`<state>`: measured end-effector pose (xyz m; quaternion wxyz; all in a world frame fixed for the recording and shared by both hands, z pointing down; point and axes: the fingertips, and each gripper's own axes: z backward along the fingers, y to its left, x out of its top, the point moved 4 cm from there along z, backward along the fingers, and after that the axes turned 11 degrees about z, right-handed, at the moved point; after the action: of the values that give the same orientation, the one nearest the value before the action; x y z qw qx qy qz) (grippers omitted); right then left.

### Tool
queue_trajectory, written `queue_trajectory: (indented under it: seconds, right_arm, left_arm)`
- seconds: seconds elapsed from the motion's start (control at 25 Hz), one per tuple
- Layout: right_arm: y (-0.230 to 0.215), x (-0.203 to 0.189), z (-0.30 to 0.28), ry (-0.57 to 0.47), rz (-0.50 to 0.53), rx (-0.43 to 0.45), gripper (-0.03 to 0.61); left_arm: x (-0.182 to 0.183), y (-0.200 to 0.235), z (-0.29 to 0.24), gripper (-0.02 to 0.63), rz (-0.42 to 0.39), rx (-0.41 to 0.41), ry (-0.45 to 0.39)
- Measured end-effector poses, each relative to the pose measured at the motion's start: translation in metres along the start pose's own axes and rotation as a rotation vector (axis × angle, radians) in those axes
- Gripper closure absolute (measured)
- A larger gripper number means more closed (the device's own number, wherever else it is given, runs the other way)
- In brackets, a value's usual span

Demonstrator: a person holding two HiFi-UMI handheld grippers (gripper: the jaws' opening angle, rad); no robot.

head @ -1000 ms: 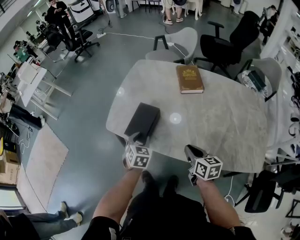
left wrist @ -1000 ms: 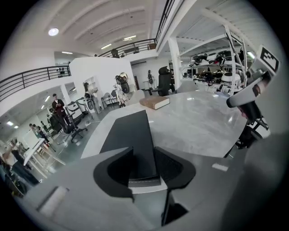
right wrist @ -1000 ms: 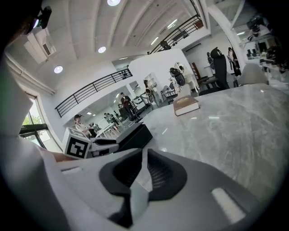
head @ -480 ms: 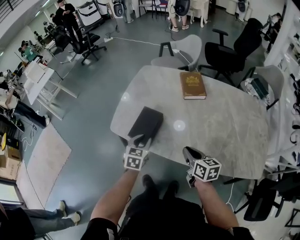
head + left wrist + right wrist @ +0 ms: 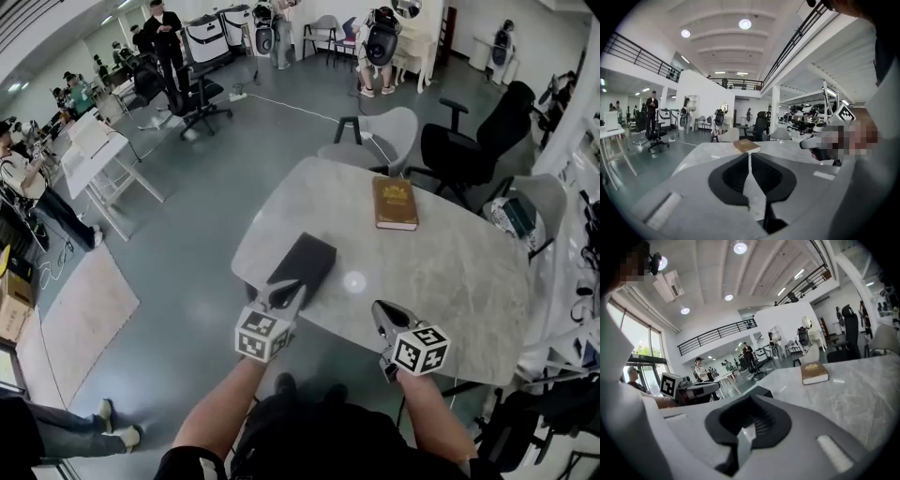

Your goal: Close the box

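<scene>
1. The table point(image 5: 450, 272) carries the box point(image 5: 302, 264) near its left front edge, with the lid apparently down
2. The box looks stiff, light and smooth, so I judge its flat top or long sides the best hold
3. The left gripper point(image 5: 283, 292) hovers at the box's near end, tilted slightly down; its jaws have just been closing, clenched on nothing
4. The right gripper point(image 5: 379, 309), apart to the right, has likewise just been closing and is empty
</scene>
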<state>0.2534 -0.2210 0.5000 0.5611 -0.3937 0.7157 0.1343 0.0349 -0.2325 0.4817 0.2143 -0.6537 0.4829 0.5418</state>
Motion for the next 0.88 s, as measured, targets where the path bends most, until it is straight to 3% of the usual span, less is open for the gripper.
queue_trajectory:
  seconds: [0.08, 0.36, 0.52, 0.72, 0.88]
  right_arm:
    - [0.003, 0.016, 0.002, -0.024, 0.052, -0.010, 0.575]
    - [0.017, 0.055, -0.002, -0.099, 0.113, -0.052, 0.575]
    - [0.026, 0.063, -0.010, -0.112, 0.111, -0.072, 0.575]
    - [0.032, 0.082, -0.030, -0.126, 0.093, -0.120, 0.575]
    - [0.056, 0.107, -0.046, -0.158, 0.155, -0.098, 0.575]
  left_arm:
    - [0.017, 0.002, 0.011, 0.595, -0.007, 0.005, -0.046]
    - [0.070, 0.023, 0.032, 0.598, 0.077, -0.063, -0.192]
    - [0.090, 0.043, 0.038, 0.598, 0.065, -0.026, -0.197]
    - [0.093, 0.066, 0.045, 0.603, 0.077, 0.061, -0.127]
    - [0.099, 0.080, 0.062, 0.603, 0.058, 0.066, -0.184]
